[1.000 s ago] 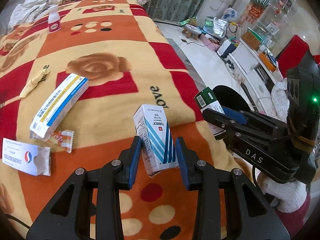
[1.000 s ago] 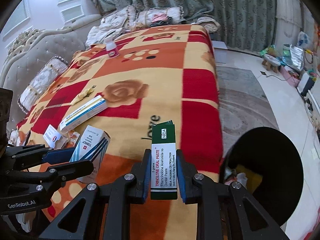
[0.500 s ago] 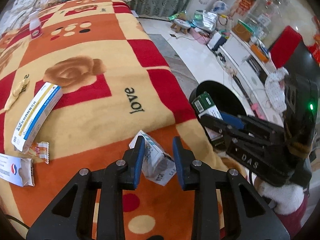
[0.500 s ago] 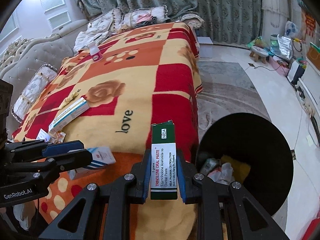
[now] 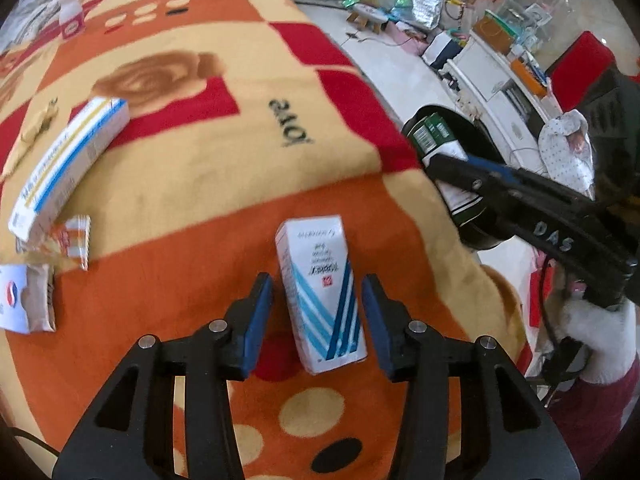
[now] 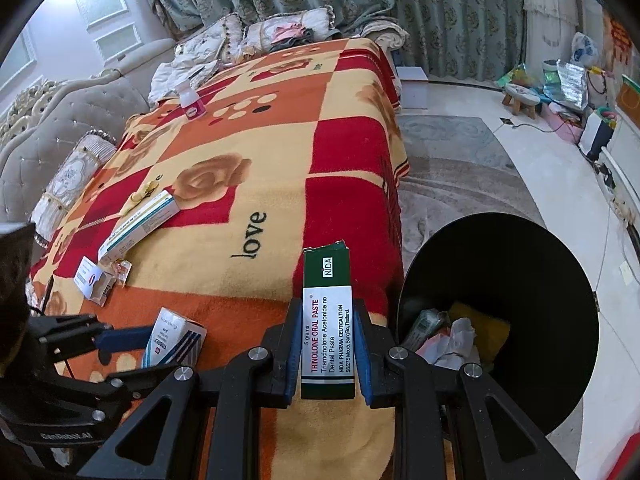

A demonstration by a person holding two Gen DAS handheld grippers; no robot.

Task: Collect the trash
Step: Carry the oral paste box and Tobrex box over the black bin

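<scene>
My left gripper (image 5: 318,300) is open around a white box with blue stripes (image 5: 320,296) that lies flat on the orange blanket (image 5: 192,264); gaps show on both sides of it. The box also shows in the right wrist view (image 6: 172,340). My right gripper (image 6: 326,336) is shut on a green and white oral paste box (image 6: 327,316) and holds it upright over the bed's edge, just left of the black trash bin (image 6: 520,264). The bin holds crumpled paper and a yellow item.
A long white-blue box (image 5: 68,164), an open white carton (image 5: 24,300) and a small orange wrapper (image 5: 74,236) lie to the left on the blanket. A pink-white bottle (image 6: 191,102) stands far back. Floor and rug lie beyond the bed's right edge.
My left gripper has opened and the striped box now lies flat on the blanket between its fingers. My right gripper has carried the green box closer to the bin.
</scene>
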